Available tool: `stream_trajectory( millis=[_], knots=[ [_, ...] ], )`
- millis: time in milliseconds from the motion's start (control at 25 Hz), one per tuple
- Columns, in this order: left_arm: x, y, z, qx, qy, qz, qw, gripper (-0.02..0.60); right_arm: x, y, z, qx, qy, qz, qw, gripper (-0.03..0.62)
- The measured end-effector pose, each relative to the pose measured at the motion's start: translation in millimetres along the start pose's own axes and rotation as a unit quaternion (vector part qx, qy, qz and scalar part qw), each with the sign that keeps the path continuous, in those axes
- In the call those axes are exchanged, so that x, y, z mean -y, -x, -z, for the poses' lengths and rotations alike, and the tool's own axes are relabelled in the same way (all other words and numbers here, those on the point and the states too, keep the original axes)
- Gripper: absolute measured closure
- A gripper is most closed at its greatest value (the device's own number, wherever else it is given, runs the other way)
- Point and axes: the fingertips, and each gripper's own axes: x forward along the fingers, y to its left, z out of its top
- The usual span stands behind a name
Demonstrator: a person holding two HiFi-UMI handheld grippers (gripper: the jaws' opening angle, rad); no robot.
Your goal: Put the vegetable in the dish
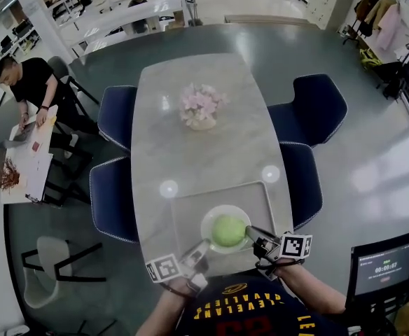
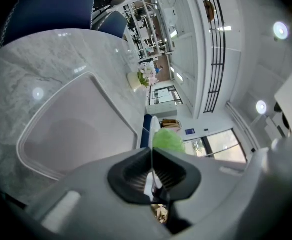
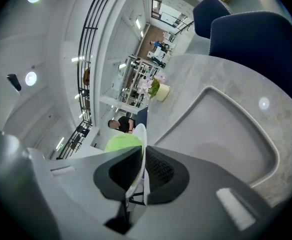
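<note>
The table (image 1: 190, 117) carried a shallow grey tray (image 1: 257, 196) at its near end. In the head view, the white dish (image 1: 209, 220) sat over that tray. The vegetable (image 1: 228, 231), a round, pale green item, lay in the dish. The left gripper (image 1: 203, 248) was positioned at the near-left edge of the dish and the right gripper (image 1: 251, 234) at its right edge. In the left gripper view, the left gripper (image 2: 152, 154) had both ribbed pads (image 2: 136, 171) pressed together on the thin rim of the dish (image 2: 152, 130); the vegetable (image 2: 168, 140) showed just beyond the jaws and the tray (image 2: 76, 129) lay to the left. In the right gripper view, the right gripper (image 3: 142, 151) was likewise clamped narrowly on the dish (image 3: 139, 134) rim, with the vegetable (image 3: 122, 143) just past the jaws and the tray (image 3: 221, 129) to the right. A vase of pink flowers (image 1: 202, 107) stood mid-table, well apart from the dish. Dark blue chairs (image 1: 117, 114) flanked the table.
</note>
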Motion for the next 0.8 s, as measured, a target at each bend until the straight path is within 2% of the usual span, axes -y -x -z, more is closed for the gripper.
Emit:
stream_trajectory(
  millis=[400, 520, 800],
  knots=[
    [-12, -12, -8, 0.015, 0.006, -0.010, 0.9998, 0.569, 13, -14, -12, -0.027, 0.002, 0.000, 1.000, 0.568],
    [-24, -13, -9, 0.016, -0.004, -0.026, 0.9995, 0.568, 21, -19, -9, -0.035, 0.001, 0.004, 0.999, 0.569],
    [-52, -10, -2, 0.012, 0.008, -0.036, 0.9993, 0.565, 43, -30, 10, -0.037, 0.000, 0.007, 0.999, 0.568]
  ],
)
